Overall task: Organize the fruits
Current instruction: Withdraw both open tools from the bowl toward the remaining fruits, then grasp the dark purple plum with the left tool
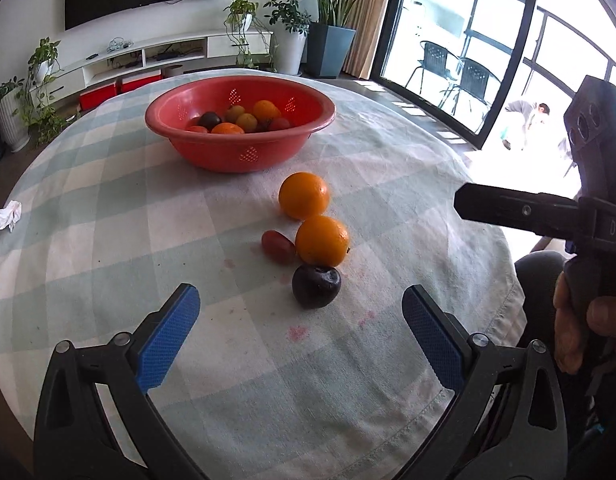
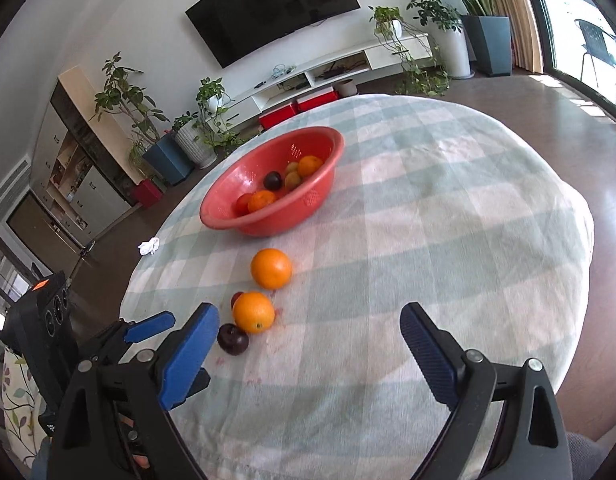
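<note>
A red colander bowl (image 1: 244, 152) (image 2: 276, 220) holding several fruits stands at the far side of the table. Nearer lie two oranges (image 1: 304, 195) (image 1: 322, 241), a small red fruit (image 1: 278, 245) and a dark plum (image 1: 315, 285) in a row. My left gripper (image 1: 300, 296) hangs open just short of the plum, nothing between its blue pads. In the right wrist view my right gripper (image 2: 309, 316) is open too, empty, with the plum (image 2: 232, 339) and near orange (image 2: 253, 312) just beyond its left finger. The right gripper's black finger (image 1: 507, 208) shows at the right of the left wrist view.
The round table wears a pale green checked cloth (image 1: 108, 208) with pink stains near the fruit. A crumpled white tissue (image 1: 6, 215) lies at its left edge. A hand (image 1: 579, 320) holds the right gripper. Plants, a TV unit and a glass door surround the table.
</note>
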{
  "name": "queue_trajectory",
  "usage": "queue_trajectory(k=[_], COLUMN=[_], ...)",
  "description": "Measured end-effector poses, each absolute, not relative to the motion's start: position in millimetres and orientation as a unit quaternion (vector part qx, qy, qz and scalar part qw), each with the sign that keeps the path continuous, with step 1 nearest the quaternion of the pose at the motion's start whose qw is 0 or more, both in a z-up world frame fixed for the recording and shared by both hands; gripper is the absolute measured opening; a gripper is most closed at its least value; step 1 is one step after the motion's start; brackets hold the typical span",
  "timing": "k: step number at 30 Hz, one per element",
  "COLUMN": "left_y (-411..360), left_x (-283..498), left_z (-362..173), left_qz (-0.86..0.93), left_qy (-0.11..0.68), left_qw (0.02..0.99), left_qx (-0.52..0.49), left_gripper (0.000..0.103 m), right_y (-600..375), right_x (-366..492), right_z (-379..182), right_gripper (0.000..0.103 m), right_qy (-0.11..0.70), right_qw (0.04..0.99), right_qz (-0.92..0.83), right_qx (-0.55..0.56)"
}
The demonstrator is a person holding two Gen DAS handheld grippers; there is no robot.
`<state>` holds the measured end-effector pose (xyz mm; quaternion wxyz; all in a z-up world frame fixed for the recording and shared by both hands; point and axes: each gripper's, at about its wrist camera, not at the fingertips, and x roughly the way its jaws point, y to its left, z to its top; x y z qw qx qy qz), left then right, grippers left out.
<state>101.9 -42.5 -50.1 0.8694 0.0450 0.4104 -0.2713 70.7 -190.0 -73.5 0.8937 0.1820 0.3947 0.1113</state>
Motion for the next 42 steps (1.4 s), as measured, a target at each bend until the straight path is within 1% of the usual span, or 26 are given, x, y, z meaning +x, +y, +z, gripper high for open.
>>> queue_trajectory(k=[7,11,16,17,19,20,22,23,25,29,31,33,35,39,41,42], left_y=[-55,-59,-59,-59,-61,-61,-62,-62,-62,-67,-69,-69,-69,-71,-70,-69], left_x=[117,121,128,129,131,131,132,131,131,129,128,128,127,125,125,125], left_z=[-62,-67,-69,-69,-70,-71,-72,-73,-73,-74,-75,-75,-75,-76,-75,-75], left_qz=[-0.258,-0.255,-0.257,-0.260,-0.263,-0.264,-0.264,-0.264,-0.264,-0.269,-0.270,-0.271,-0.273,-0.276,-0.278,-0.279], left_qy=[0.440,0.438,0.439,0.440,0.443,0.445,0.448,0.448,0.448,0.449,0.448,0.449,0.449,0.448,0.447,0.446], left_qw=[0.858,0.859,0.858,0.857,0.854,0.853,0.851,0.851,0.850,0.848,0.847,0.846,0.846,0.845,0.845,0.846], left_qx=[0.059,0.075,0.071,0.070,0.072,0.073,0.074,0.074,0.076,0.086,0.090,0.091,0.090,0.096,0.093,0.091], left_gripper=[0.103,0.103,0.101,0.098,0.081,0.078,0.066,0.063,0.055,0.046,0.039,0.038,0.033,0.032,0.028,0.028], right_y=[-186,-177,-173,-172,-172,-172,-172,-172,-172,-172,-172,-172,-171,-171,-171,-171], right_x=[53,51,52,52,51,51,51,51,51,51,51,51,50,50,49,49], right_z=[-75,-73,-77,-77,-78,-78,-78,-78,-78,-78,-79,-79,-78,-79,-78,-79], right_gripper=[0.094,0.094,0.094,0.094,0.094,0.094,0.094,0.094,0.094,0.094,0.094,0.094,0.094,0.094,0.093,0.093], right_qy=[0.390,0.386,0.393,0.393,0.393,0.392,0.392,0.391,0.390,0.392,0.394,0.393,0.393,0.394,0.395,0.394], right_qw=[0.897,0.904,0.901,0.901,0.902,0.902,0.903,0.903,0.904,0.903,0.902,0.903,0.903,0.903,0.902,0.903], right_qz=[0.115,0.112,0.112,0.112,0.111,0.111,0.109,0.109,0.107,0.108,0.108,0.109,0.108,0.109,0.109,0.109], right_qx=[0.173,0.146,0.144,0.143,0.142,0.141,0.141,0.141,0.139,0.139,0.138,0.137,0.135,0.136,0.135,0.134])
